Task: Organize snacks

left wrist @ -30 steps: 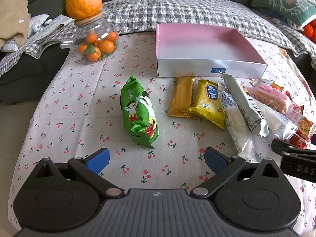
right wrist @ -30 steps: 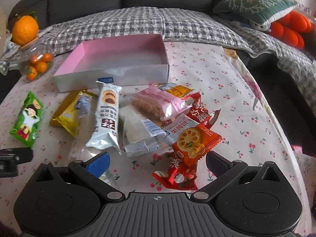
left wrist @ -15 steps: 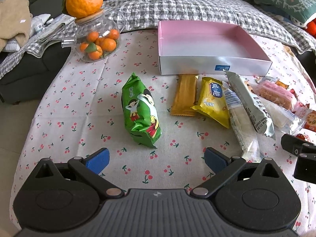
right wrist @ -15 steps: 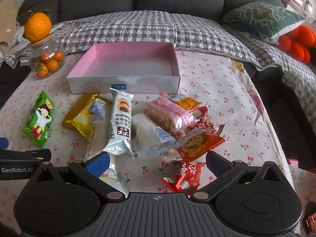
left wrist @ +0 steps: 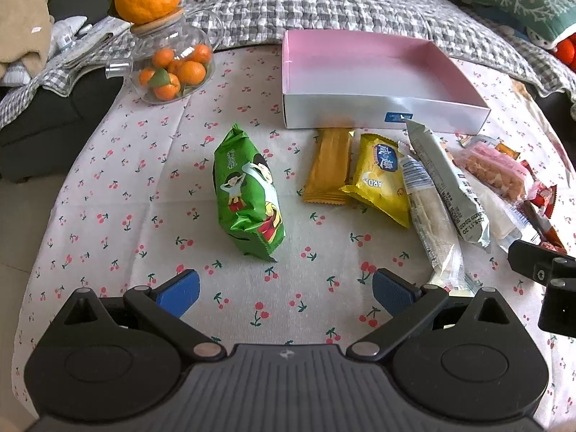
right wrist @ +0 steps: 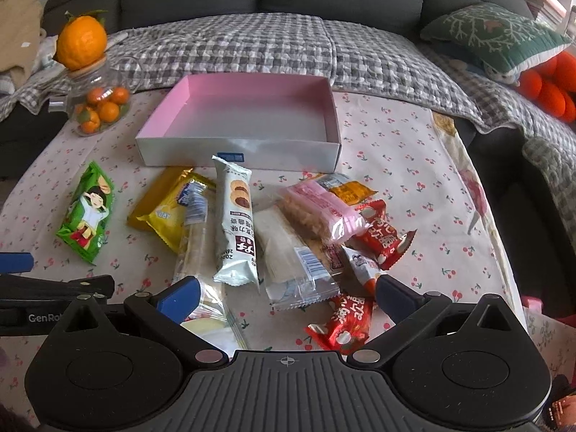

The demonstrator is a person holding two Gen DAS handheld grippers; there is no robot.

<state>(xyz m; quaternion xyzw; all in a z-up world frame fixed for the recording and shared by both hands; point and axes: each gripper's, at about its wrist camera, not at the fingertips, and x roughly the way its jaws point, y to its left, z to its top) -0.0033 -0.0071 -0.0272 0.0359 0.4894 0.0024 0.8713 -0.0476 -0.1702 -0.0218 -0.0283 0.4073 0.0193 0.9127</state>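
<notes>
Green pack (left wrist: 248, 194) straight ahead of left gripper (left wrist: 284, 289), between its line of fingers, long axis pointing away toward box (left wrist: 378, 113) — nearer left than right gripper (right wrist: 286, 297). Both spread wide, holding nothing — box empty.

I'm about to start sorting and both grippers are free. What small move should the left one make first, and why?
Probably ease the left gripper forward and down over the green snack bag. It is open and empty, the bag lies straight ahead, apart from the pile, and the pink box behind it holds nothing yet.
</notes>
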